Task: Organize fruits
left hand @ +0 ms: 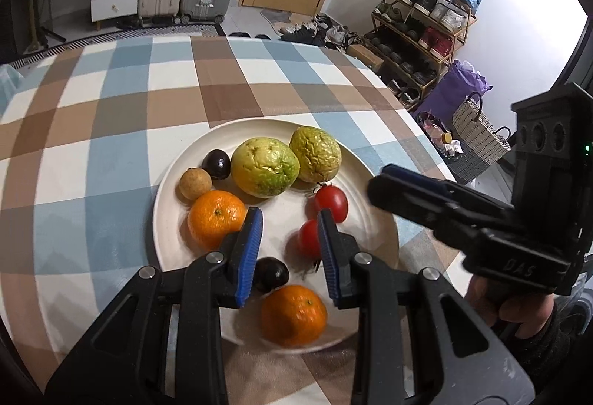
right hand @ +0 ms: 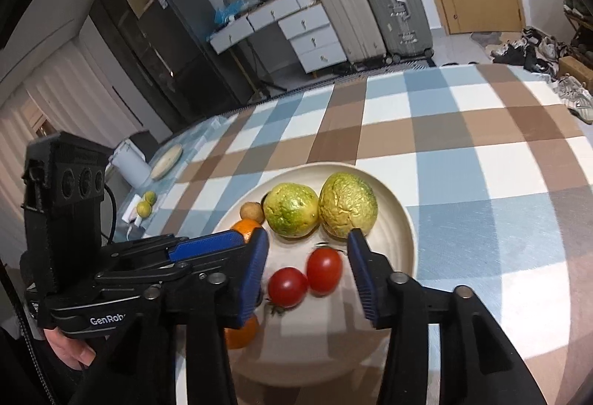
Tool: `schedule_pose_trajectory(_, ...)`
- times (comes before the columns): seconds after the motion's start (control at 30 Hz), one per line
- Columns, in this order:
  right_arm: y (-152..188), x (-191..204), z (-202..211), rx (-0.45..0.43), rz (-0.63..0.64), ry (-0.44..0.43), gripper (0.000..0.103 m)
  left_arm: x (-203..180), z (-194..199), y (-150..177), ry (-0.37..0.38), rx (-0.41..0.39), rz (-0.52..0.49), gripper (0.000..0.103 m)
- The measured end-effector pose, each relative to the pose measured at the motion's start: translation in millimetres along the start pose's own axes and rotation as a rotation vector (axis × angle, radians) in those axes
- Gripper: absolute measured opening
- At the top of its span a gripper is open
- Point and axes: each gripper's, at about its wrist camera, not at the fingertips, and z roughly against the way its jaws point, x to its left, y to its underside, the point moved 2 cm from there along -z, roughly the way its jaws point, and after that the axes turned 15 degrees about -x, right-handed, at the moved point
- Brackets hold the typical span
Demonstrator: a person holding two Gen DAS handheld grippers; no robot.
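The table [left hand: 111,108] carries one plate [left hand: 170,190] near its right edge, and all fruit visible nearby lies on it, so sorting looks nearly done. Two guavas [left hand: 265,167] sit at the far rim, long axes roughly left-right. Both the left gripper [left hand: 289,230] and right gripper [right hand: 307,256] hover spread, pinching nothing.

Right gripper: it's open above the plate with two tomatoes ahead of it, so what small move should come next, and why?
Probably lower the right gripper a little onto the farther tomato. The jaws are open and empty, and that tomato sits almost centred between them on the plate, while the nearer tomato touches it on the left, so a straight descent looks like the cleanest grasp.
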Motion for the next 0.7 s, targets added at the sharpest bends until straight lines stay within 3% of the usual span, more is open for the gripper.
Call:
schedule_pose_trajectory(0.07,-1,2,13,-0.028,0.006,0.009,0.052,-5,10,-1,-0.009,-0.012,-0.008,0.030)
schedule_pose_trajectory(0.2,-3,7,40,-0.079,0.011,0.033,0.077,-15,33,-2,-0.025,-0.050,-0.022,0.036)
schedule_pose_trajectory(0.37,-6,18,73,-0.147,0.031,0.033,0.086,-30,67,-5,-0.050,-0.116,-0.042,0.057)
schedule_pose_trajectory(0.47,-8,28,96,-0.207,0.059,0.029,0.092,-39,89,-7,-0.077,-0.169,-0.064,0.064)
schedule_pose_trajectory(0.57,-8,39,115,-0.257,0.087,0.015,0.100,-48,113,-9,-0.109,-0.234,-0.091,0.082)
schedule_pose_trajectory(0.7,-4,59,138,-0.317,0.148,-0.008,0.103,-58,140,-9,-0.140,-0.293,-0.113,0.084)
